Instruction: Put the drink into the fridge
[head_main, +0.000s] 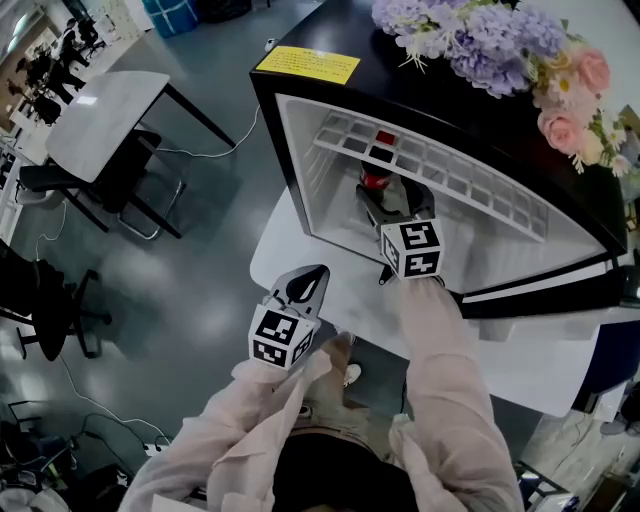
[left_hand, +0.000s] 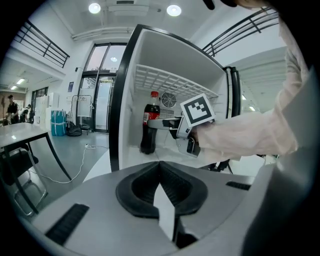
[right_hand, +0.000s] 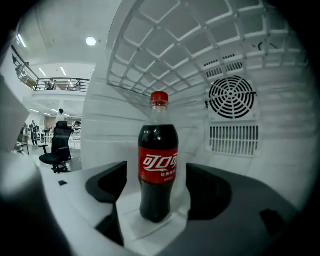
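Right now, head view: right gripper (head_main: 380, 196) is inside the open fridge (head_main: 400, 85). The drink bottle (head_main: 374, 178) stands upright on the fridge floor under the wire shelf (head_main: 450, 175), between the 2 jaws. Left gripper (head_main: 308, 283) hangs outside, just off the edge of the white table (head_main: 285, 250) the fridge sits on, well apart from the bottle. Flowers (head_main: 480, 40) sit on top of the fridge (only matter if the cabinet gets bumped).

Left gripper view: left claw is pressed together with nothing in it. Side-on, the right one is level at the bottle's label height, 1 jaw each side. The bottle (left_hand: 148, 127) sits near the front left of the compartment, close to the opening (little margin if it tips outward).

Right gripper view: jaws are spread wide and the pads (right_hand: 107, 182) are clear of the bottle on both sides, so it stands on its own. Placement looks done; I'd say what's left is backing out.

Risks:
- The bottle is tall with a narrow base. If the pull-back isn't straight, 1 pad clips the label and drags or topples it toward the opening.
- The gaps each side look modest, so sideways drift has no slack.
- Lifting on the way out could knock the wire shelf.
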